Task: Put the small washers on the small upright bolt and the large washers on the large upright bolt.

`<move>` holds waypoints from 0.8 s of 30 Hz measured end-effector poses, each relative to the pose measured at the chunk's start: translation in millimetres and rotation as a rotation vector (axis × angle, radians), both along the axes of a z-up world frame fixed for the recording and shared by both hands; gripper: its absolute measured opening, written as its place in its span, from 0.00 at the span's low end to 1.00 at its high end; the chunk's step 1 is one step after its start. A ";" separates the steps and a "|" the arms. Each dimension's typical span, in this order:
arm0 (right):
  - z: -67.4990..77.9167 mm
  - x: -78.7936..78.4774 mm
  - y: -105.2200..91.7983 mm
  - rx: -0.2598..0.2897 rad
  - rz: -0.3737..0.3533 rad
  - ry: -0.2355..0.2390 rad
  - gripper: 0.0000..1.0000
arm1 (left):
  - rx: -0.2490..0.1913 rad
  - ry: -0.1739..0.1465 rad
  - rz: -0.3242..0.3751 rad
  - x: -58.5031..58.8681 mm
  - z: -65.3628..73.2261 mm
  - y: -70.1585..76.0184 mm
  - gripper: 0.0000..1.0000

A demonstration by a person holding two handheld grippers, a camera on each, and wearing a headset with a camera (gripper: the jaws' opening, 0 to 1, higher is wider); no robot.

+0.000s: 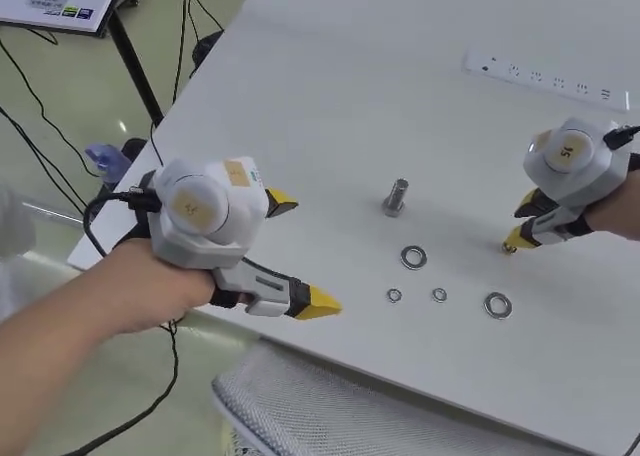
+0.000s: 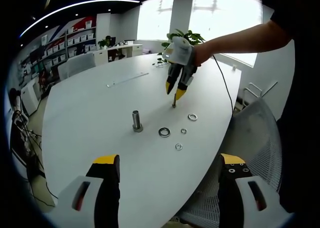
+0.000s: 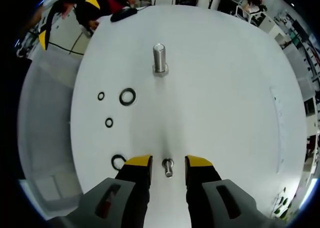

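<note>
The large upright bolt (image 1: pixel 396 196) (image 2: pixel 136 121) (image 3: pixel 159 59) stands mid-table. Near it lie two large washers (image 1: pixel 413 257) (image 1: pixel 497 304) and two small washers (image 1: pixel 394 295) (image 1: pixel 439 294). The small upright bolt (image 1: pixel 508 246) (image 3: pixel 168 167) stands between the jaws of my right gripper (image 1: pixel 520 231) (image 3: pixel 167 163), which is open, with a gap on each side of the bolt. My left gripper (image 1: pixel 300 251) (image 2: pixel 170 160) is held wide open over the table's near edge, left of the washers, with nothing in it.
A white power strip (image 1: pixel 545 76) lies at the far right of the white table (image 1: pixel 320 96). A grey mesh chair (image 1: pixel 330 406) is below the near edge. Cables and a black stand (image 1: pixel 135 66) are on the floor at the left.
</note>
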State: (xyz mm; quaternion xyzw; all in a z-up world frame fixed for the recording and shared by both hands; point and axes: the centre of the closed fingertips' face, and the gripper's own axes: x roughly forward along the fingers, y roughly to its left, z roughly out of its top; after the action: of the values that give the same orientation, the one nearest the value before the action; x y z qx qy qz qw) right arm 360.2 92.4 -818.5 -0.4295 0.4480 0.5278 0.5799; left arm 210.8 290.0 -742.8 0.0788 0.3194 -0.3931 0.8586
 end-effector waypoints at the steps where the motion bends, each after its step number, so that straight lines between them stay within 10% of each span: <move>1: 1.6 -0.2 1.9 0.001 0.003 -0.002 0.28 | 0.001 -0.001 -0.001 0.2 0.7 -0.2 0.80; 24: 5.3 -47.4 48.6 0.078 0.152 0.009 0.28 | -0.004 -0.014 -0.008 -0.5 6.1 -4.2 0.81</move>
State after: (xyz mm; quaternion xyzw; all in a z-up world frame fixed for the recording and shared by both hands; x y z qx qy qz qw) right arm 312.8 141.0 -813.2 -0.4370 0.3956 0.5892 0.5526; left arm 210.3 285.8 -736.8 0.0811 0.3120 -0.3966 0.8595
